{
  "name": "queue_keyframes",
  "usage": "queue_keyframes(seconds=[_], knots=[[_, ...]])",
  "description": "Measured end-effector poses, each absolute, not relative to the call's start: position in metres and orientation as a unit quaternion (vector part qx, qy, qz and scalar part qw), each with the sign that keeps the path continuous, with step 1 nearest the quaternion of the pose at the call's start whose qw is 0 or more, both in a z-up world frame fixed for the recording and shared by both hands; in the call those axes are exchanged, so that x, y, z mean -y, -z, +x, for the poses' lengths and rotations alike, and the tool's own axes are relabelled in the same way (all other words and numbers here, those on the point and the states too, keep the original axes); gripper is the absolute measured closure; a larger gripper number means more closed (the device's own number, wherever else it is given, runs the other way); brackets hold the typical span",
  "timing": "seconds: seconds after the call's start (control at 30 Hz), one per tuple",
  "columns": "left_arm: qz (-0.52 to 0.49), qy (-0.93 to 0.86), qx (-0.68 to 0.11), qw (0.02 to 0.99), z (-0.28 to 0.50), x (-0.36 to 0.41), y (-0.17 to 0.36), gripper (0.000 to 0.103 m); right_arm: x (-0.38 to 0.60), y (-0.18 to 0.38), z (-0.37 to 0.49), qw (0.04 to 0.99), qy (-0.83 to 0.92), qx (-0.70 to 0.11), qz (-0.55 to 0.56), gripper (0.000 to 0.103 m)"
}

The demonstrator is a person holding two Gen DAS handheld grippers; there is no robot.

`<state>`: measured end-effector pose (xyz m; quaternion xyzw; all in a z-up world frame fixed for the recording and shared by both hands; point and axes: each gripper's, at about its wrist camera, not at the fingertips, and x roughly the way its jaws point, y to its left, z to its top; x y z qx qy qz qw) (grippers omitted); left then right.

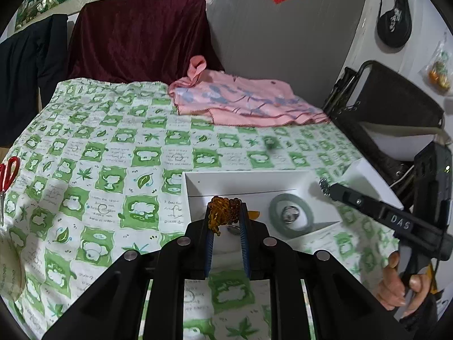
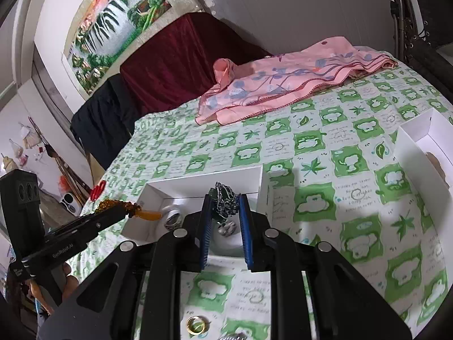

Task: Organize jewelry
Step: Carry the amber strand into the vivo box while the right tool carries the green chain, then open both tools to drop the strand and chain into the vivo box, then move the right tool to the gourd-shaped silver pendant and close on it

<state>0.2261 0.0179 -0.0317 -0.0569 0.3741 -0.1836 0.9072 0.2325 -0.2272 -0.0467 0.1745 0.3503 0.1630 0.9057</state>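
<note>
Right at the left gripper's (image 1: 225,212) tips hangs a bunched amber bead bracelet (image 1: 220,212), clamped between the blue-padded fingers (image 1: 209,243) over the open white cardboard box (image 1: 243,180). Beneath and just right of those tips, inside the box, lie a pale green jade bangle (image 1: 291,215) and a silver ring (image 1: 290,215) within its hoop. The right gripper (image 2: 225,206) is likewise clenched, on a dark green pendant with a tangled metal chain (image 2: 225,201), held above the same box with another chunky silver ring (image 2: 226,228) directly under its fingers and one more (image 2: 173,216) to its left. A gold ring (image 2: 196,325) lies on the green-and-white patterned cloth (image 2: 311,198) close beneath the right gripper's body. A second white box (image 2: 419,153) sits well off to its right. Ahead of both tools, a folded pink flowered cloth (image 1: 243,99) rests at the far side of the bed; red-handled scissors (image 1: 8,172) lie far to the left gripper's left. A hand (image 1: 396,280) grips the right tool's handle.
</note>
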Motion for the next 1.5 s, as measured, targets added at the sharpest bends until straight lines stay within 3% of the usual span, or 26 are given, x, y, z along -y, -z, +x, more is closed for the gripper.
queue_keyframes(seconds=[0.33, 0.47, 0.6, 0.73, 1.0, 1.5], knots=[[-0.083, 0.187, -0.372, 0.905, 0.235, -0.025, 0.039, 0.083, 0.225, 0.051, 0.240, 0.907, -0.164, -0.351, 0.168, 0.084], [-0.092, 0.185, -0.365, 0.908, 0.234, -0.030, 0.036, 0.074, 0.232, 0.051, 0.239, 0.904, -0.166, -0.346, 0.185, 0.083], [-0.102, 0.173, -0.359, 0.912, 0.231, -0.039, 0.036, 0.063, 0.243, 0.055, 0.236, 0.903, -0.157, -0.341, 0.210, 0.061], [-0.117, 0.157, -0.357, 0.914, 0.228, -0.050, 0.038, 0.051, 0.255, 0.059, 0.234, 0.905, -0.134, -0.334, 0.226, 0.049], [-0.110, 0.102, -0.356, 0.922, 0.223, -0.065, 0.045, 0.026, 0.273, 0.064, 0.218, 0.911, -0.129, -0.292, 0.263, 0.014], [-0.103, 0.055, -0.374, 0.920, 0.211, -0.083, 0.059, 0.016, 0.288, 0.080, 0.209, 0.894, -0.099, -0.322, 0.296, 0.010]])
